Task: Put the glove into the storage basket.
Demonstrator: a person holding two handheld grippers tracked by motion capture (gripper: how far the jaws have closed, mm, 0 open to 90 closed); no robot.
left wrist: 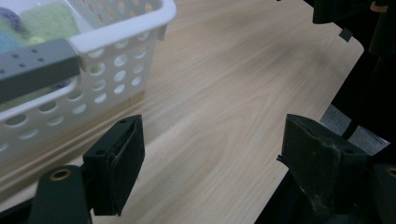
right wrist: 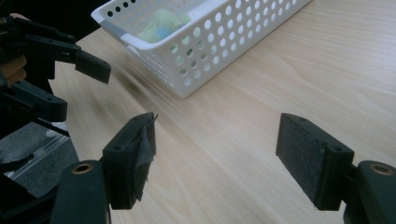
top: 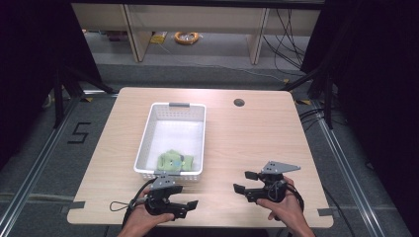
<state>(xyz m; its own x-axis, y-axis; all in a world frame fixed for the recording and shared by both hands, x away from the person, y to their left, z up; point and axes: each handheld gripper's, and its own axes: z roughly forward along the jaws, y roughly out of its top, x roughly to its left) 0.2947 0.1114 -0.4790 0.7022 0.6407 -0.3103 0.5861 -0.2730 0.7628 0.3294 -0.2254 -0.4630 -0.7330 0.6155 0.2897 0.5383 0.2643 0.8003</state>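
White perforated basket (top: pixel 148 143) on wooden surface (top: pixel 247 143), green soft item (top: pixel 174 161) lying inside at its near end.

Work judged nearly done or not begun: item in basket, left gripper (top: pixel 190 207) and right gripper (top: pixel 244 181) both with jaws wide apart, empty, low over bare wood nearby. Item's make unclear; bluish bits beside it, partly hidden by the basket wall.

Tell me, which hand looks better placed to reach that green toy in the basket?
Left, probably. The left gripper sits right below the basket end holding the green toy; the right gripper is farther off.
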